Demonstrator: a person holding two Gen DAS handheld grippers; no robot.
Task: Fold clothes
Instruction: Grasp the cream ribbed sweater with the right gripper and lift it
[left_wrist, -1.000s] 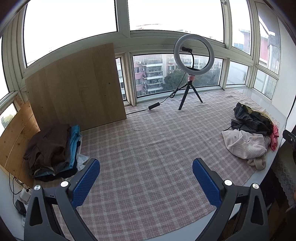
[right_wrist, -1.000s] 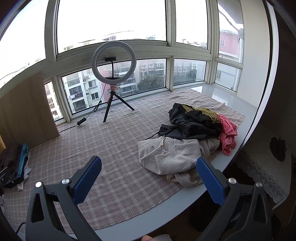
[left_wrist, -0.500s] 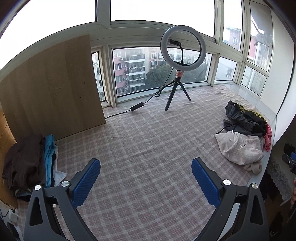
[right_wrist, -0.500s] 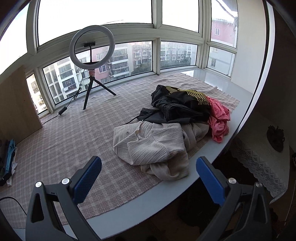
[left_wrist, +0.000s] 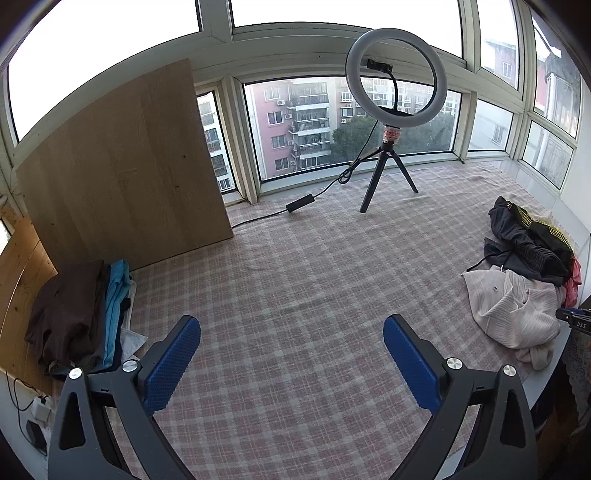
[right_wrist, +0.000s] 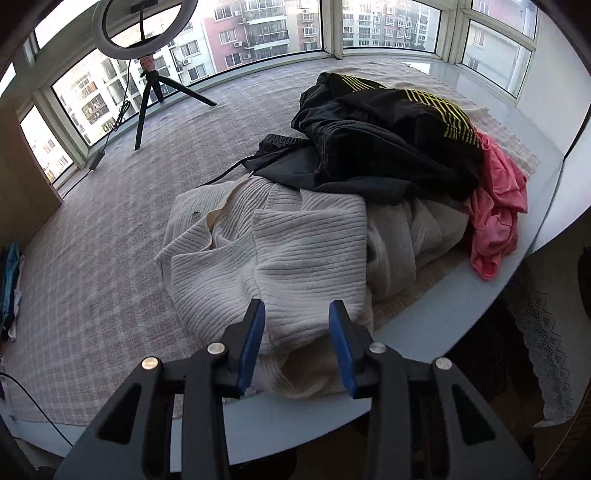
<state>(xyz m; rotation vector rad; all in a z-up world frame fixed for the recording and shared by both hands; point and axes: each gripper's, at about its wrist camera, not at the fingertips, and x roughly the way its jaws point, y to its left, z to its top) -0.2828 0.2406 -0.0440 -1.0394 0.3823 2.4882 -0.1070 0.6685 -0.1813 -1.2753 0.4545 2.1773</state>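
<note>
So the cream knit sweater (right_wrist: 280, 254) is lying crumpled at the front edge of the plaid cloth (left_wrist: 295, 295) (no clear long axis), with the right gripper (right_wrist: 297, 332) closing around its hem. Left gripper (left_wrist: 291, 354) is hanging wide open, empty, over bare plaid.

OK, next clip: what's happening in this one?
A person with a handheld gripper in each hand is folding clothes on a checked cloth. The right gripper is at the near edge of a cream ribbed sweater in the unfolded pile, its jaws closing with the knit between them. The left gripper hangs open over bare cloth. A stack of done clothes sits far left.
</note>
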